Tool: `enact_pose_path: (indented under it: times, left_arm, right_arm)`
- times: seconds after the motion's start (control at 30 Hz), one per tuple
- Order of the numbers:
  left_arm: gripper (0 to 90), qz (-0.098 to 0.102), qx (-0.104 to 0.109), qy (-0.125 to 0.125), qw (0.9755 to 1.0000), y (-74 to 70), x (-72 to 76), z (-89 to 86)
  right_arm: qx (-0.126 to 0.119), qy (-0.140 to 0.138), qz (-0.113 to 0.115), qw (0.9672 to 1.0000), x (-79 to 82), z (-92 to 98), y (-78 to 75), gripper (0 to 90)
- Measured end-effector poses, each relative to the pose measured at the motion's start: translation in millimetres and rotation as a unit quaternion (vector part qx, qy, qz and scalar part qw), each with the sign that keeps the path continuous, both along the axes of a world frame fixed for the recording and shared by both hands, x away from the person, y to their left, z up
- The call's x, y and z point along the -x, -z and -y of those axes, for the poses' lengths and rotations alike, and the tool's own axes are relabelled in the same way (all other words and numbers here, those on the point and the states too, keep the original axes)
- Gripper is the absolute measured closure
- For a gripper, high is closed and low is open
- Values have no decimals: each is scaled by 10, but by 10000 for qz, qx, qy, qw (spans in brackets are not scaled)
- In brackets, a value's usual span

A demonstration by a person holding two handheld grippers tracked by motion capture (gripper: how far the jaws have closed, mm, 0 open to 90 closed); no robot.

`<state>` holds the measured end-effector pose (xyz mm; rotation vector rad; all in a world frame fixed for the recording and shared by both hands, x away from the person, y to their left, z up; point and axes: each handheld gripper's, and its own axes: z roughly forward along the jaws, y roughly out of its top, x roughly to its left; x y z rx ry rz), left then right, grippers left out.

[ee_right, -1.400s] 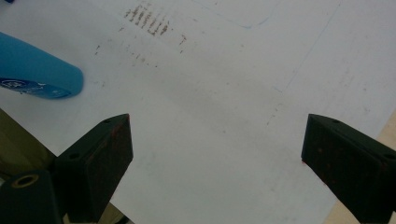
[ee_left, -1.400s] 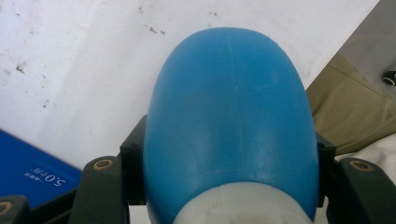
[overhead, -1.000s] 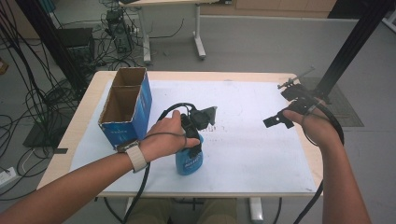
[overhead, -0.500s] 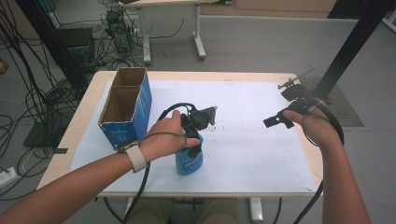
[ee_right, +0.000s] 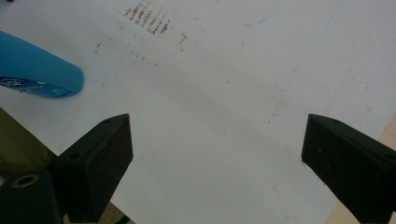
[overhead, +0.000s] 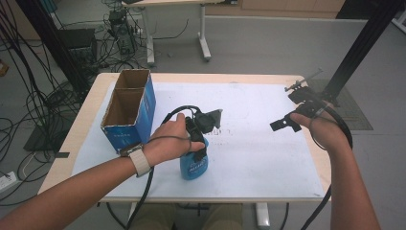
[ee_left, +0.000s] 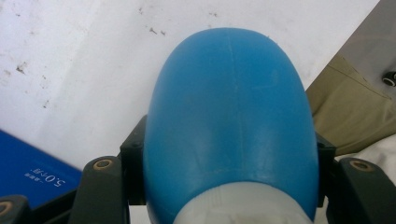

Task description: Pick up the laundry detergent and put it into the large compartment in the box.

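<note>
A blue bottle stands upright on the white sheet near the table's front edge. My left gripper is shut on its upper part from above; in the left gripper view the bottle's blue body bulges between the two jaws, which press on it at both sides. My right gripper hovers over the right part of the table, away from the bottle. Its jaws stand wide apart, with nothing between them but bare white sheet. In the right gripper view the blue bottle lies off at the left edge.
An open blue cardboard box with two compartments stands at the table's left. A white sheet covers most of the wooden table. Cables, a black pole and another table's legs stand on the floor beyond.
</note>
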<state>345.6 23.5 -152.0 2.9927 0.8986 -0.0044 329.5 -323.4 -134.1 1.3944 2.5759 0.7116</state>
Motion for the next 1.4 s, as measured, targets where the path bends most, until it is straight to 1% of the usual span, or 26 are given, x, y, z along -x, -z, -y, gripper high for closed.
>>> enact_pose_path:
  times: [0.83,1.2,1.3,1.4]
  left_arm:
    - [386,3,11,-11,10000,0,6,-2]
    - [385,36,27,6,10000,-5,26,-7]
    - [385,-49,-31,5,10000,-14,-5,2]
    - [385,-87,-25,-13,10000,-34,-26,-21]
  right_arm:
    - [-36,16,22,10000,29,25,4,88]
    - [-58,17,40,10000,54,54,4,87]
    - [-58,20,54,10000,61,60,-6,88]
    - [-61,35,60,10000,72,75,-8,88]
